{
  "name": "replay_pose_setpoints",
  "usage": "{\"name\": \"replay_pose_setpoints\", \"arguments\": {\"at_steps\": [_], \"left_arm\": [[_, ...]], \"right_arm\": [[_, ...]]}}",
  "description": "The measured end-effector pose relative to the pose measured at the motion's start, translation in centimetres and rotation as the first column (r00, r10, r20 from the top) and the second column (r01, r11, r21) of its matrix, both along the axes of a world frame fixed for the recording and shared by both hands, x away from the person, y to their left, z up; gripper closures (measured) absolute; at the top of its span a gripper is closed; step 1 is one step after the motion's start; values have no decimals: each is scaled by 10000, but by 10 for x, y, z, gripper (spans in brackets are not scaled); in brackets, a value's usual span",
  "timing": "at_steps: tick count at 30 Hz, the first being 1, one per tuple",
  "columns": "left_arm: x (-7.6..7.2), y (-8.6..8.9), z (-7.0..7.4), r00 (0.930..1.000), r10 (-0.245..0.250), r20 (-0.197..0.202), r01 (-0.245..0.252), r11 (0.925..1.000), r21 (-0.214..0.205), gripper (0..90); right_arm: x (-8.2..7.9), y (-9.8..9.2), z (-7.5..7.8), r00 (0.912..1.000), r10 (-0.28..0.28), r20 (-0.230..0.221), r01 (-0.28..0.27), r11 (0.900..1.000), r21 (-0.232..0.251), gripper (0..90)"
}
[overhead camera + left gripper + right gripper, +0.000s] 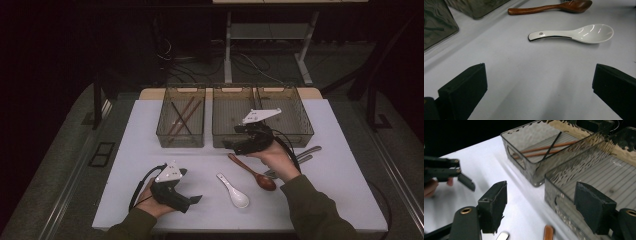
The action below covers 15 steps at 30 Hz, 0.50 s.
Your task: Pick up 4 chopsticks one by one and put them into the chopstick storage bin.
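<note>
Your right gripper hangs open and empty at the near wall of the middle bin — just above the wooden spoon, probably the next piece to sort. Your left gripper rests wide open on the table, facing the white ceramic spoon — ready, gripping nothing.

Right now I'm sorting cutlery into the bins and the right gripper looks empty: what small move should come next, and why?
Probably lower the right gripper onto the brown wooden spoon handle just below it: its jaws stand open and empty, and the spoon lies loose on the white table.
</note>
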<state>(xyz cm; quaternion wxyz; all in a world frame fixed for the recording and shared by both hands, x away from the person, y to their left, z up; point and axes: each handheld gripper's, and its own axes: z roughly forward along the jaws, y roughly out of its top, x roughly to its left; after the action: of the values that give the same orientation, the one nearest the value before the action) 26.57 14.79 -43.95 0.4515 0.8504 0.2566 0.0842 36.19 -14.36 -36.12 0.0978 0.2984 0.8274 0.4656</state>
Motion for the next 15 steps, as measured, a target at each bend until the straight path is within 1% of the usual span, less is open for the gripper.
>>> {"name": "replay_pose_setpoints", "arguments": {"at_steps": [4, 5, 9, 12, 15], "left_arm": [[0, 0, 0, 10000, 38, -46, -38, 10000, -16, 0], [0, 0, 0, 10000, 42, -55, -42, 10000, -16, 0], [0, 1, 0, 9999, 81, -116, -82, 10000, -32, 0], [0, 1, -1, 9998, 110, -152, -111, 9999, -64, 0], [1, 2, 0, 10000, 40, -87, -39, 10000, 45, 0]], "right_arm": [[-11, -12, -5, 10000, -23, -10, 23, 10000, -27, 271], [-14, -15, -7, 9999, -106, -42, 106, 9999, -18, 272], [-26, -26, -16, 9989, -442, 145, 445, 9988, -220, 258], [-33, -38, -21, 9979, -625, 165, 625, 9980, -11, 247], [-40, -50, -23, 9963, -824, 244, 816, 9962, 292, 215]]}}
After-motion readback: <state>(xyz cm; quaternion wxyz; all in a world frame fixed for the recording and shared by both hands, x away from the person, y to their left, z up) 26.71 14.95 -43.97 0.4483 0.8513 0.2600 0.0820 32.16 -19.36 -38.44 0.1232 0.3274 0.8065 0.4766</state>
